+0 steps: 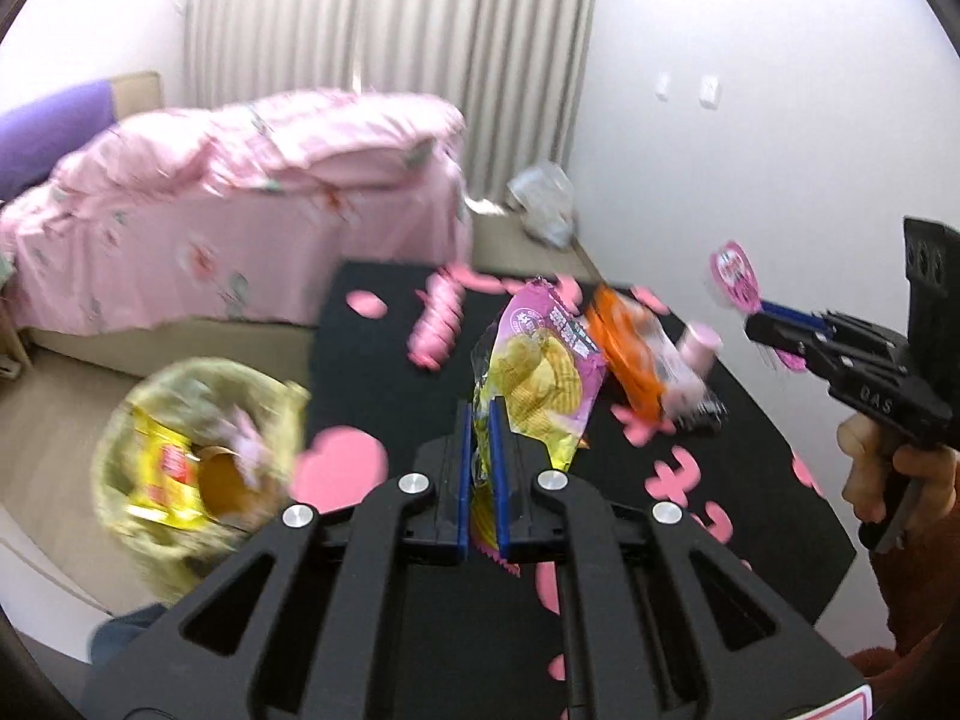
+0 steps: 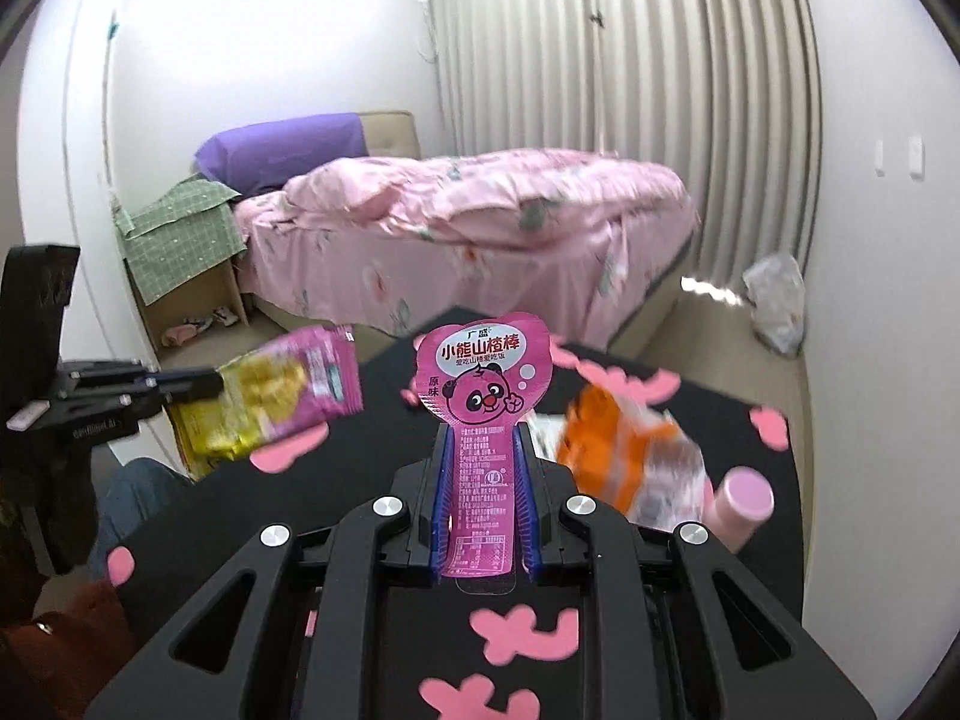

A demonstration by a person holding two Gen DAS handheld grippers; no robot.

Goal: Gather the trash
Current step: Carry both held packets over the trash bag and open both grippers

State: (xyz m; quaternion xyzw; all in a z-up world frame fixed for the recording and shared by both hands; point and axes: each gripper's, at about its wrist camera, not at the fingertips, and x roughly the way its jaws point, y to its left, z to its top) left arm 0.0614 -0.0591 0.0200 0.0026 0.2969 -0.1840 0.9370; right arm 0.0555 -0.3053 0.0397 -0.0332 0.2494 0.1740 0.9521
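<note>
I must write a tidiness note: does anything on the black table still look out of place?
Yes. An orange crumpled snack wrapper lies on the black table with pink shapes, and a pink cylindrical bottle lies tipped beside it. Both look like leftover trash.

Motion blur smears the yellow basket (image 1: 198, 462) and orange wrapper (image 2: 624, 450).
</note>
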